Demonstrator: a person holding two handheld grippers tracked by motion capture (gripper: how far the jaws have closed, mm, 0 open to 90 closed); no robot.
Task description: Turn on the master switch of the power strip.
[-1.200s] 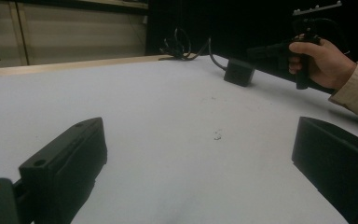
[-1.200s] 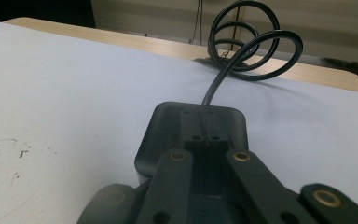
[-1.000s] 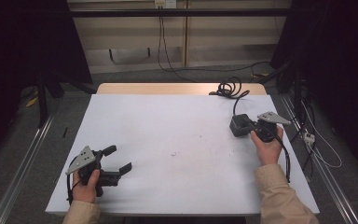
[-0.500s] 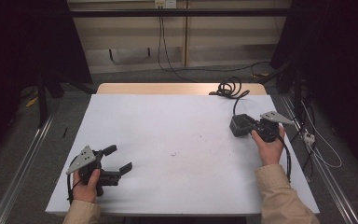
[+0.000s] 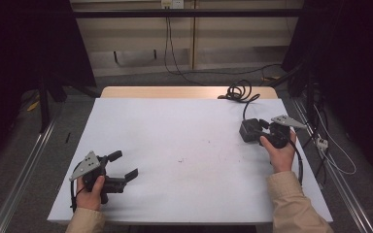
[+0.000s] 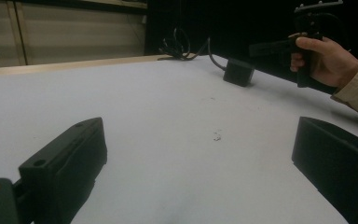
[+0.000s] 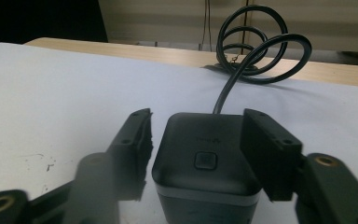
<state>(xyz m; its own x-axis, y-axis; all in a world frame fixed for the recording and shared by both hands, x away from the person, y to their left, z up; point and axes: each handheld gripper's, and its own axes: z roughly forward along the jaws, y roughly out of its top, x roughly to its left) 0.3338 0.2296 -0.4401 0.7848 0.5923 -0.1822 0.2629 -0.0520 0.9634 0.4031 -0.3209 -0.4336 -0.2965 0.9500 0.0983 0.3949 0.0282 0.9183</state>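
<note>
Two grippers are working over a white table, one in each of the person's hands. At the right side, the right gripper is reaching toward a small black box that is sitting on the tabletop, rounded at its corners and bearing a square button on its top face. Its jaws have just been opening, and they are now flanking the box on either side: a thin gap is showing between the left jaw and the box wall, while the right jaw is sitting close against the other side, so the box is standing between released jaws rather than being clamped. A black cable is running from the far side of the box and lying in loose coils near the far edge, where a strip of bare wood is showing beyond the white surface.

At the near left corner, the left gripper is hanging just above the tabletop, its jaws spread wide with nothing between them, pointing toward the right.
</note>
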